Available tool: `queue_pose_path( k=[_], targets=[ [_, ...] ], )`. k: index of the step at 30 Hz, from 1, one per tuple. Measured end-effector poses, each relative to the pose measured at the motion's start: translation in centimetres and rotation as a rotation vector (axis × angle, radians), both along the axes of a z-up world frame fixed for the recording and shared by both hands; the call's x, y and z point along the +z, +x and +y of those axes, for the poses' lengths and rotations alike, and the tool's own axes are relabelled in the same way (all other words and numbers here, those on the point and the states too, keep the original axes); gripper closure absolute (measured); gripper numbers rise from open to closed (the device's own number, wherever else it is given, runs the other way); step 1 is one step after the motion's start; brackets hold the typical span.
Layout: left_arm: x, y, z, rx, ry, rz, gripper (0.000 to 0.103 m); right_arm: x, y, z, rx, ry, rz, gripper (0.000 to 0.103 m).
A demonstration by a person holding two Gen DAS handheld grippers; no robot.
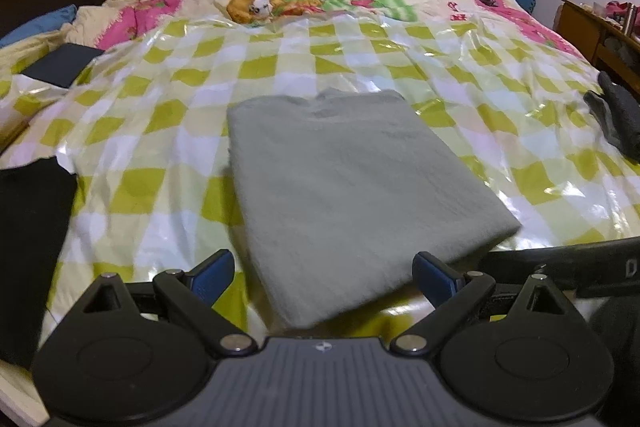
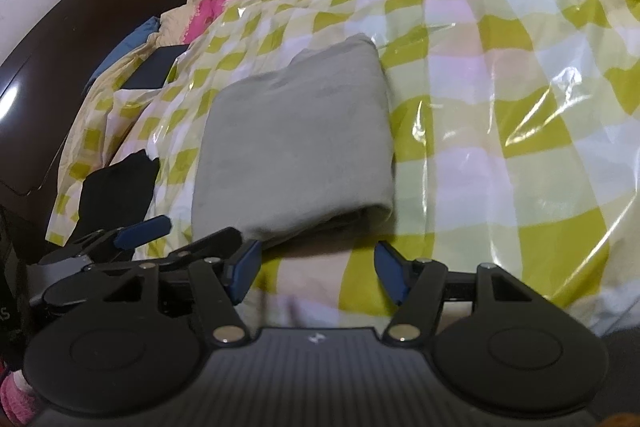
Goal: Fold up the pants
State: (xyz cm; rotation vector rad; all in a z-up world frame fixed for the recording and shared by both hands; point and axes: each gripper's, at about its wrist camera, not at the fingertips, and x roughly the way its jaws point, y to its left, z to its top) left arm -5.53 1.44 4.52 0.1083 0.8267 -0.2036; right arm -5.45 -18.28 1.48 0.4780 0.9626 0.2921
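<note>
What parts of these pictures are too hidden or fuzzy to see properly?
- Folded grey pants: near edge hidden behind the left gripper in the left wrist view.
- Black cloth: cut off by the left edge, left wrist view.
- Dark garment: cut off at the right edge, too blurred to name.

Both grippers, the left gripper point(image 1: 323, 277) and right gripper point(image 2: 318, 269), look alike: black linkage arms, silver rivets, blue pads at the jaws, ribbed grey body behind.
</note>
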Motion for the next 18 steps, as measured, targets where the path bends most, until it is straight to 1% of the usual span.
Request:
queue_pose_path(
  k=[5, 7, 9, 10, 15, 16, 18],
  targets=[
    [0.0, 2.7, 1.3, 0.054, -0.012, -0.002, 0.000, -0.2, 3.1, -1.0, -0.024, -0.009, -0.011, 0.038],
    [-0.4, 3.7, 1.8, 0.071, -0.019, 0.009, 0.000, -0.3, 4.5, -1.2, -0.028, -0.003, -0.009, 0.038],
    [-1.0, 4.6, 2.1, 0.083, -0.021, 0.020, 0.000, -0.7, 5.9, -1.2, -0.019, -0.008, -0.018, 0.035],
    [-1.4, 5.1, 2.2, 0.086, -0.015, 0.027, 0.000, -1.1, 6.7, -1.2, -0.020, -0.012, -0.016, 0.033],
    [-3.6, 7.6, 2.6, 0.080, -0.032, 0.088, 0.000, -3.7, 9.6, -1.4, -0.015, 0.003, 0.030, 0.032],
    [-3.8, 8.0, 2.7, 0.075, -0.045, 0.099, 0.000, -3.9, 10.0, -1.4, -0.008, 0.014, 0.032, 0.031],
    [-4.0, 8.5, 2.8, 0.073, -0.067, 0.106, 0.000, -3.9, 10.5, -1.2, -0.005, 0.022, 0.018, 0.031]
  ],
)
